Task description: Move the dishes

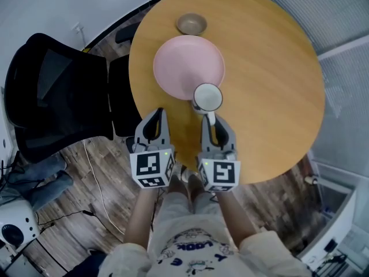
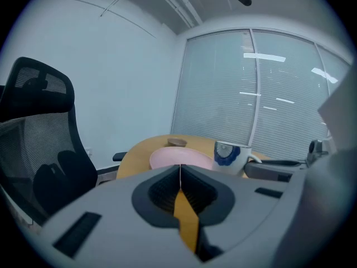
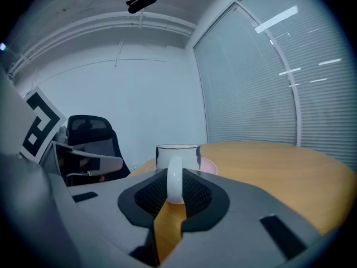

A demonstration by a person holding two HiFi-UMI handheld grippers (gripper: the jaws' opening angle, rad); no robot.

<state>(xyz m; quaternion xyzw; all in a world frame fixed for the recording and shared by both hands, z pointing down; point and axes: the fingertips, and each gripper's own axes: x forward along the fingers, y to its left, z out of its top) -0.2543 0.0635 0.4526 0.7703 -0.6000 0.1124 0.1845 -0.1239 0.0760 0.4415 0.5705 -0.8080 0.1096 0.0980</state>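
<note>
One mug (image 1: 207,97), blue emblem (image 2: 227,155), shirt (image 1: 193,248) reading "LOOK"

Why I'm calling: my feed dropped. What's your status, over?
Left gripper shut, empty. Right gripper shut on handle of mug. Mug at near rim of pink plate, lifted or resting unclear. Small bowl beyond plate, nothing blocking.

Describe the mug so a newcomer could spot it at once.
On the round wooden table, find the big pink plate. The mug is at the plate's near edge, its handle clamped in the right gripper. It is the only white, tall, handled dish; the other small one, a brown bowl, lies beyond the plate.
</note>
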